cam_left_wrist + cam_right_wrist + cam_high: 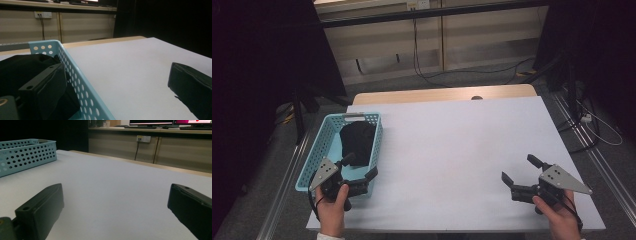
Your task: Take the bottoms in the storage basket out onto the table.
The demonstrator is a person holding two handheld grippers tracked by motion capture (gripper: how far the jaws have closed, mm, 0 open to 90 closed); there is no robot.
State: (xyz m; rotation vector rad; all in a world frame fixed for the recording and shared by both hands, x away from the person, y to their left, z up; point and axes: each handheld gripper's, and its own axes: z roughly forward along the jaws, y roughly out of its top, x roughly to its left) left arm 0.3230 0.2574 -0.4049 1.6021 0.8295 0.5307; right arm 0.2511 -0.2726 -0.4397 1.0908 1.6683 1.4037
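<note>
Both hand-held grippers are standing with their jaws spread wide and nothing between the pads. I am holding the left hand-held gripper [361, 166] at the near end of the light-blue perforated basket [323, 136], straddling its right wall: one jaw is hanging inside the basket, the other is sitting outside it over the white bench [452, 145]. Just ahead of that inner jaw, a piece of black cloth [357, 139] is lying bunched in the basket; in the left gripper view the cloth [22, 67] is spreading behind and beside the inner jaw, but I cannot tell whether the jaw is touching it. The basket wall [82, 92] is running forward between my two jaws.

I am holding the right hand-held gripper [520, 169] well apart from the basket, low over the bare bench near its right front corner, pointing towards the middle of the bench. In the right gripper view the basket [25, 153] is sitting far ahead and off to the left of its jaws.
</note>
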